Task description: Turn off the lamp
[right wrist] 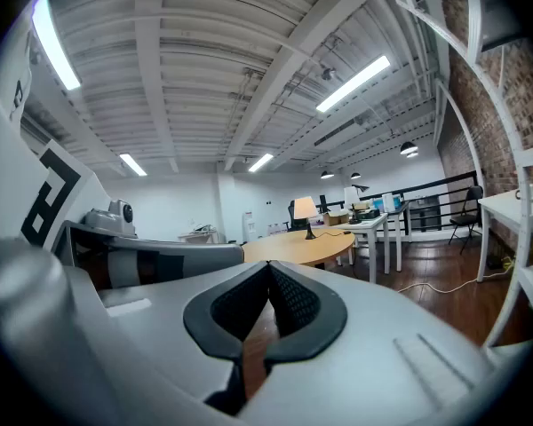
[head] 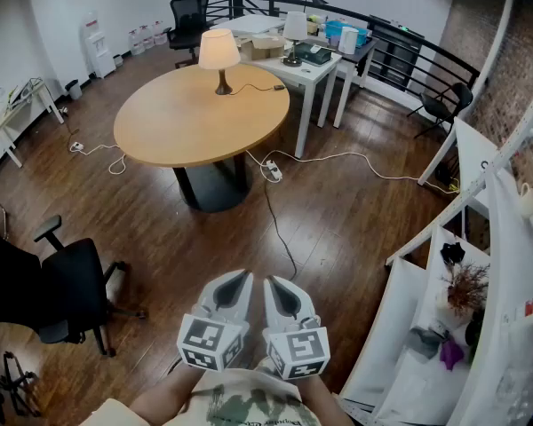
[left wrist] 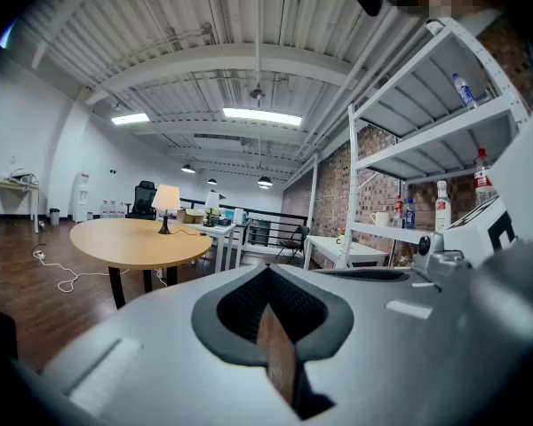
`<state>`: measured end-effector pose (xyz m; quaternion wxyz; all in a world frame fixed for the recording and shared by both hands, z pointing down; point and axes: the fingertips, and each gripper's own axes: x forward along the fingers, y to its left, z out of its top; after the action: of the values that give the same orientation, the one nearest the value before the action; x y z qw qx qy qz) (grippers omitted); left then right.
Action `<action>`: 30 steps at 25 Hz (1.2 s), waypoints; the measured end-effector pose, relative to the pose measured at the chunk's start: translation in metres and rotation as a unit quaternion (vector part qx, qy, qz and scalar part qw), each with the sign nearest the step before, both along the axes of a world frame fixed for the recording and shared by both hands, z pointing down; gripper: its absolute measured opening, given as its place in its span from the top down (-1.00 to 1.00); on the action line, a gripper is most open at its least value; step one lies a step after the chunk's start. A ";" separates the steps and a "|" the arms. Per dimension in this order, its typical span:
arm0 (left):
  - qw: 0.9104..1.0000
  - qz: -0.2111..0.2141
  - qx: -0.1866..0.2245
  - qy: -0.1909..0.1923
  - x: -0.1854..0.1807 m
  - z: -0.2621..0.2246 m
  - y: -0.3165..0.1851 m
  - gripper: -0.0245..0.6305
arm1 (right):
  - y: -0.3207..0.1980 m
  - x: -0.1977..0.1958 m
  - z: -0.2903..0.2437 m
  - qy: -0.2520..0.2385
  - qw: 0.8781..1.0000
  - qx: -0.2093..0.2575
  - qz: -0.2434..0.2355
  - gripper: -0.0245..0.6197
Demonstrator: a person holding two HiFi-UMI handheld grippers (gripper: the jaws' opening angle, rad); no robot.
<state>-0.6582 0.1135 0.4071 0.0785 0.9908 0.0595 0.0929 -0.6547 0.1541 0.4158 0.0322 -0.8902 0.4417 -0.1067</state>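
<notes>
Two alike: left tongs point(head: 238, 280) and right tongs point(head: 278, 285), pale grey moulded shells tapering to a point. Pads point(left wrist: 240, 304) dark grey, finely ribbed, set in a black leaf-shaped rim. Each carries a white cube point(head: 211, 342) with black square markers. Shirt point(head: 249, 402) cream, grey-green blotched print, small lettering below.

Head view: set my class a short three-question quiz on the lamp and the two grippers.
1. True or false: the left gripper is gripping the lamp.
2. The lamp stands on: A) the round table; B) a sofa; C) a windowsill.
3. Fill in: the jaws of the right gripper are ____.
Key: 1 false; 2 A; 3 shut.
</notes>
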 end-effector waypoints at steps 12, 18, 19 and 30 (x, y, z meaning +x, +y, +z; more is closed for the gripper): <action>1.000 0.004 -0.004 0.003 0.044 0.005 0.010 0.93 | 0.012 0.044 0.003 0.006 1.000 -0.013 0.003 0.92; 1.000 0.015 -0.015 0.004 0.095 0.011 -0.010 0.93 | -0.011 0.092 0.001 0.013 1.000 -0.021 0.011 0.92; 1.000 0.016 -0.017 0.005 0.105 0.011 -0.015 0.93 | -0.016 0.101 0.001 0.012 1.000 -0.023 0.012 0.92; 0.999 0.031 -0.030 0.002 0.200 0.004 -0.083 0.93 | -0.079 0.197 0.000 0.004 0.999 -0.041 0.030 0.92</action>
<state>-0.4578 0.0306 0.4113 0.1049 0.9859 0.0933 0.0910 -0.4578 0.0748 0.4153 -0.0033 -0.9039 0.4106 -0.1200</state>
